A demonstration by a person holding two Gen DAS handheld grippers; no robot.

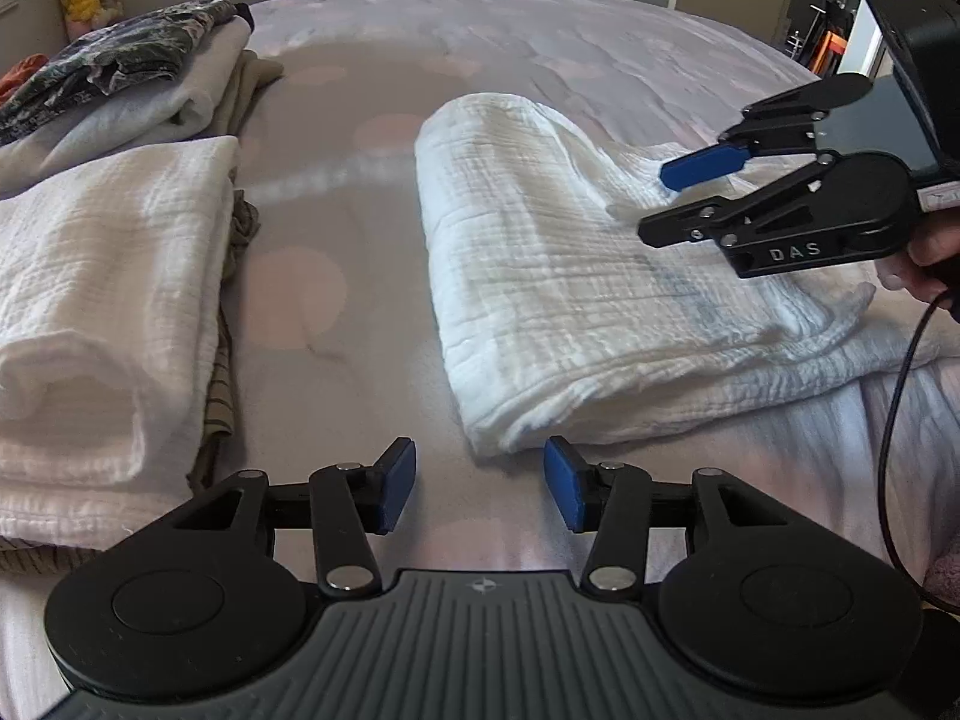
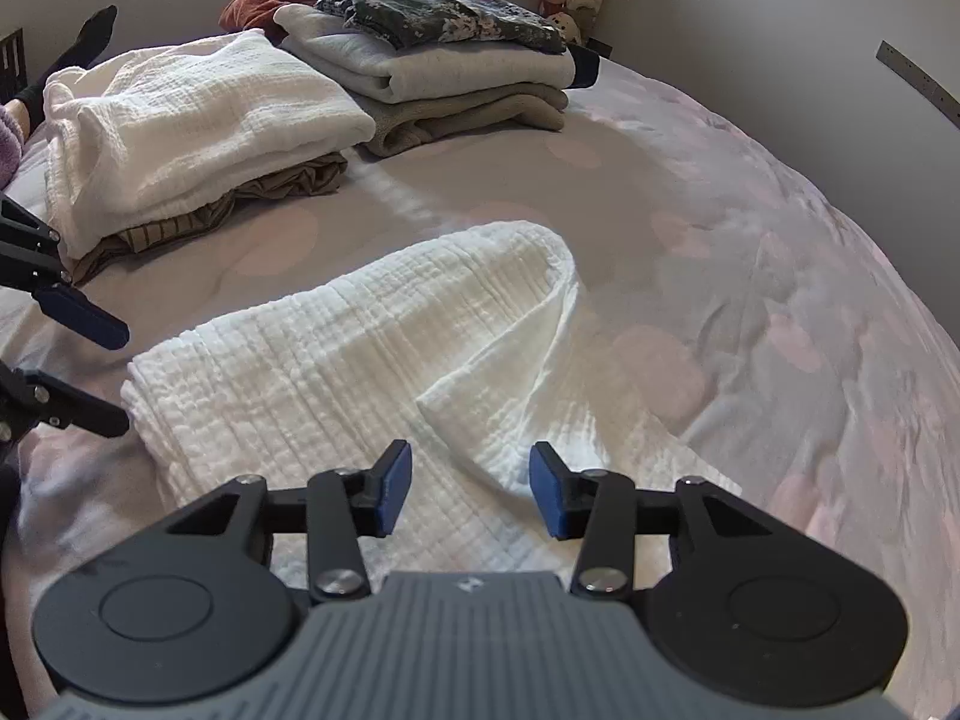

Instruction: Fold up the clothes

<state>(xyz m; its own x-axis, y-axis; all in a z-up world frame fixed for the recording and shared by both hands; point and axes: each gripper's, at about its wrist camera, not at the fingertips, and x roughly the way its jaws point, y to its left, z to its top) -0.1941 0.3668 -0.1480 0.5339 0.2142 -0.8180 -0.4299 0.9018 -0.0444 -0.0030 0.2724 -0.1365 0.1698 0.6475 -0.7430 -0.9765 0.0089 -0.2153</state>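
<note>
Left hand-held gripper (image 1: 480, 483): black linkage arms, silver screws, blue pads (image 1: 397, 483), ribbed grey body. Right hand-held gripper (image 2: 471, 489): same build; "DAS" lettering on side, black cable (image 1: 900, 396) trailing.

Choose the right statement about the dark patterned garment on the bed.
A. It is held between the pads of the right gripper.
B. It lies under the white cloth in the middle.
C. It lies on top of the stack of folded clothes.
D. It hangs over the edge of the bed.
C: the dark patterned garment rests on top of the stack of folded clothes, away from both grippers.
</note>
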